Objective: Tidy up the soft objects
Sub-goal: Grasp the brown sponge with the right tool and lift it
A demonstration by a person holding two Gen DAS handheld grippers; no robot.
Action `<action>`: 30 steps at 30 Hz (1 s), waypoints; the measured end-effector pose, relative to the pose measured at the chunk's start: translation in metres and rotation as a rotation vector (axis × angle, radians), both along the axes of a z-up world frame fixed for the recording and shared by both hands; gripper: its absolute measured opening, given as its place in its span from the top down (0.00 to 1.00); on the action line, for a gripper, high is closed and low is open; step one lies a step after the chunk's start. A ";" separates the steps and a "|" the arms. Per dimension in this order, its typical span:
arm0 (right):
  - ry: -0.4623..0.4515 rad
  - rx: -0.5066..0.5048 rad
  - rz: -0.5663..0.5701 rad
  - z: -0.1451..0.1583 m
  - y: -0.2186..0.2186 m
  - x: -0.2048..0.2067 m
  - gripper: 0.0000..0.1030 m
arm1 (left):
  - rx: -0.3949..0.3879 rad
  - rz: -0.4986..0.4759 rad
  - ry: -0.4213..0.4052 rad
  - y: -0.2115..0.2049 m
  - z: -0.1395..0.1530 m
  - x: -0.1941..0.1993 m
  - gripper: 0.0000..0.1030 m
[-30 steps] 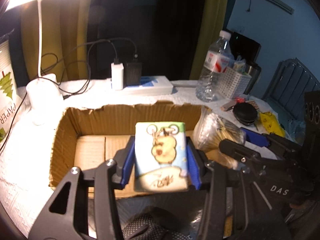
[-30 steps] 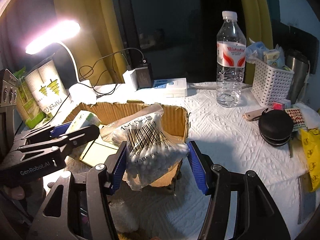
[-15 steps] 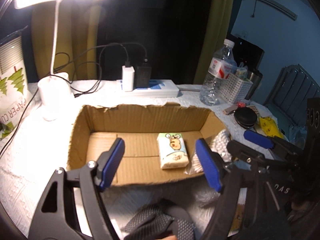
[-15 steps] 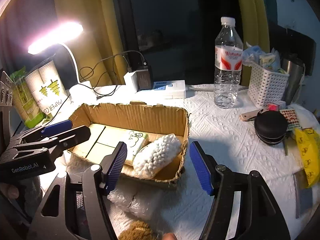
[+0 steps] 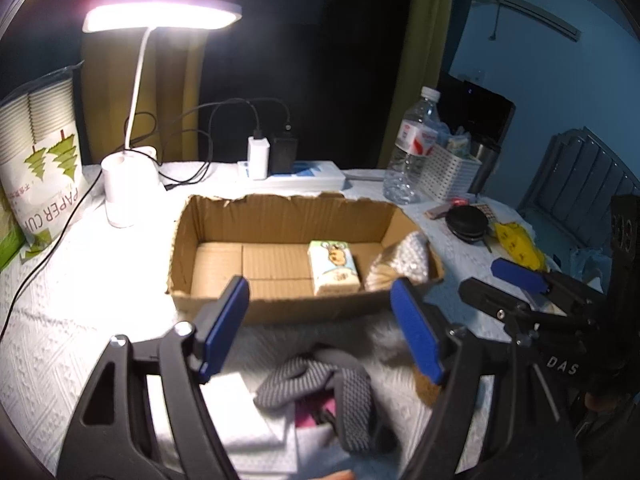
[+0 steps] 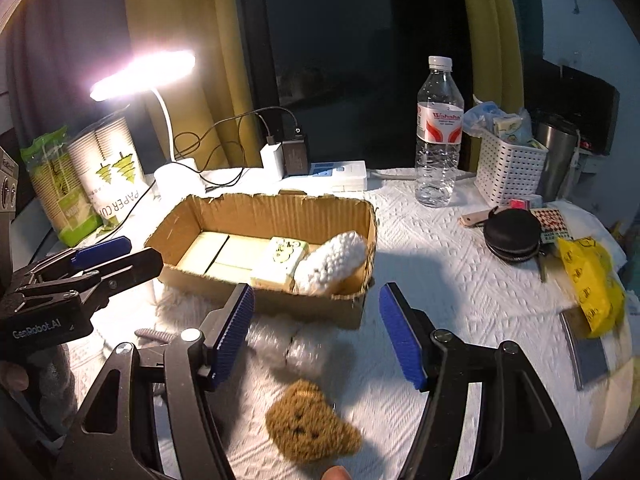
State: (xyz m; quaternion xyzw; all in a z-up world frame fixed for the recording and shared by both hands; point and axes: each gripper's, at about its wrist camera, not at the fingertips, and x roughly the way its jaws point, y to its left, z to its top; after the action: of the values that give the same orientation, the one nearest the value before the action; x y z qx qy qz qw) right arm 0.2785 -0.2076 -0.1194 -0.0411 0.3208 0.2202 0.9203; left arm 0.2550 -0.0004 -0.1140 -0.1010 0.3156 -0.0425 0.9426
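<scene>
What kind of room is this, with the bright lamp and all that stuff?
Probably a home desk or table by a window at night. A lit desk lamp, a power strip with chargers plugged in and a water bottle crowd around a cardboard box, with curtains behind.

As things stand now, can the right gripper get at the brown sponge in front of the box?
Probably yes. The brown sponge lies bare on the white cloth just below the open right gripper, and nothing covers it.
</scene>
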 end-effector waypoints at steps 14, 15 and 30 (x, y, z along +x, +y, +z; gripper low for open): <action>0.103 -0.045 -0.002 -0.052 -0.016 -0.028 0.24 | -0.002 0.004 0.047 -0.016 -0.023 -0.037 0.21; 0.113 -0.047 0.006 -0.057 -0.015 -0.029 0.24 | -0.002 0.004 0.051 -0.018 -0.024 -0.039 0.20; 0.166 -0.064 0.061 -0.083 -0.018 -0.028 0.45 | 0.065 -0.019 0.087 -0.052 -0.027 -0.032 0.19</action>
State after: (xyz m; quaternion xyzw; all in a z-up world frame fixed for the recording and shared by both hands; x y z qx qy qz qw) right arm 0.2508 -0.2251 -0.2028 -0.0617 0.4015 0.2406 0.8815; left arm 0.2230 -0.0527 -0.1413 -0.0693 0.3586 -0.0369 0.9302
